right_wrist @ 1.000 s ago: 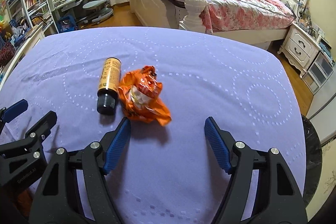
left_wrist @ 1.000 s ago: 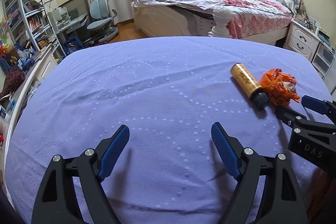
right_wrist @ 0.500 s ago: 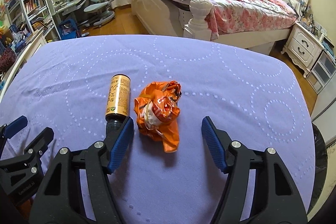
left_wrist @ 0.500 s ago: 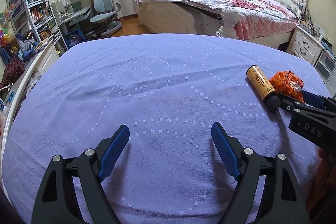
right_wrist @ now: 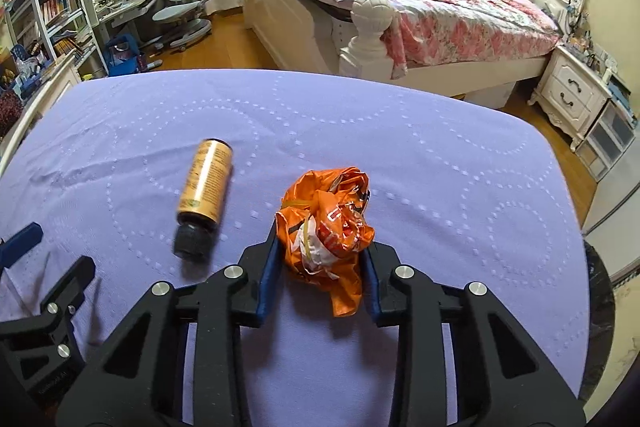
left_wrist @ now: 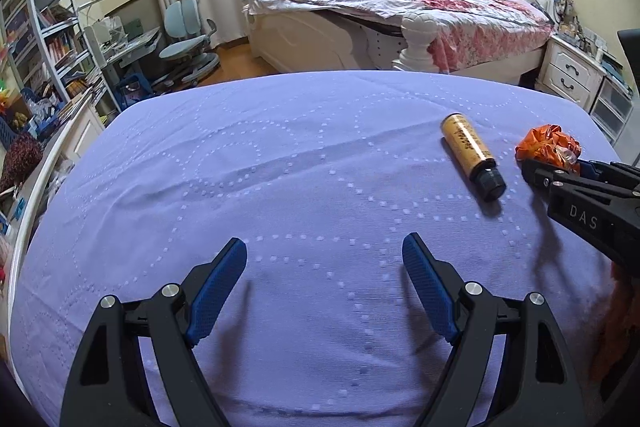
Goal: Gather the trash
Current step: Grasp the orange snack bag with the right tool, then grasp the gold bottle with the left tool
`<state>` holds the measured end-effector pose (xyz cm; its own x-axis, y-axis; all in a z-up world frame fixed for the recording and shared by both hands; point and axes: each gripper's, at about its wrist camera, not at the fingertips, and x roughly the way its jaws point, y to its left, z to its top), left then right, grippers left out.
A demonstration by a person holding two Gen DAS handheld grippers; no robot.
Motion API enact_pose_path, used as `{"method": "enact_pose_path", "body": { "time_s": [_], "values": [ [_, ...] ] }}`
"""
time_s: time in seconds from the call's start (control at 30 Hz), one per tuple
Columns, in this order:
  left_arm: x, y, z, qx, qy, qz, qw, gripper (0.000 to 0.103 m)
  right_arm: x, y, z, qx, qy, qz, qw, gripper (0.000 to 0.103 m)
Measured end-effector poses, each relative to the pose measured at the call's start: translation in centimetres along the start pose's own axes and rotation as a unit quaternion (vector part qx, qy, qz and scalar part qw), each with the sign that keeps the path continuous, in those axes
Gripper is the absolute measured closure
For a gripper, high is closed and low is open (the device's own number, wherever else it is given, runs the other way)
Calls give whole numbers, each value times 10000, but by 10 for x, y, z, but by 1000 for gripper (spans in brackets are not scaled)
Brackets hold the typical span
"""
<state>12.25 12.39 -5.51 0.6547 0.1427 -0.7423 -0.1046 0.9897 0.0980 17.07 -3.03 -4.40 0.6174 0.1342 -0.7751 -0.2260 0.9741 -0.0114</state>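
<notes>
Orange crumpled wrapper (right_wrist: 326,223) sits clamped in the right gripper (right_wrist: 320,267) near the bedspread's (right_wrist: 440,187) right edge; left gripper (left_wrist: 324,283) gapes apart, gold bottle (right_wrist: 206,193) beside.

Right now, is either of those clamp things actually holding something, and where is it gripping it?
The right hand-held gripper pinches the crumpled orange wrapper by its lower sides. The left hand-held gripper is open, holding nothing.

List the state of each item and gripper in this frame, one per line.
Orange wrapper: crumpled, clamped between the right gripper's pads.
Gold bottle: lying on its side on the purple cloth, dark cap on, untouched.
Right gripper: shut on the wrapper.
Left gripper: open, holding nothing, above bare cloth.
</notes>
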Motion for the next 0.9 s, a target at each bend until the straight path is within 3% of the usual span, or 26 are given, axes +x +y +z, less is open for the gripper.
{"method": "enact_pose_path", "body": {
  "time_s": [0.37,0.7,0.77,0.9],
  "values": [
    [-3,-61,6,527,-77,-430,9977,23,-15,-71,-19,581,-35,-330,9978,70],
    [16,-85,31,383,-59,-471,9981,23,-17,-92,-26,699,-61,-285,9971,70],
    [21,-85,36,348,-15,-457,9983,35,-16,-92,-26,715,-67,-266,9971,69],
    [31,-81,42,252,188,-624,9976,49,-14,-92,-24,741,-70,-227,9970,69]
  ]
}}
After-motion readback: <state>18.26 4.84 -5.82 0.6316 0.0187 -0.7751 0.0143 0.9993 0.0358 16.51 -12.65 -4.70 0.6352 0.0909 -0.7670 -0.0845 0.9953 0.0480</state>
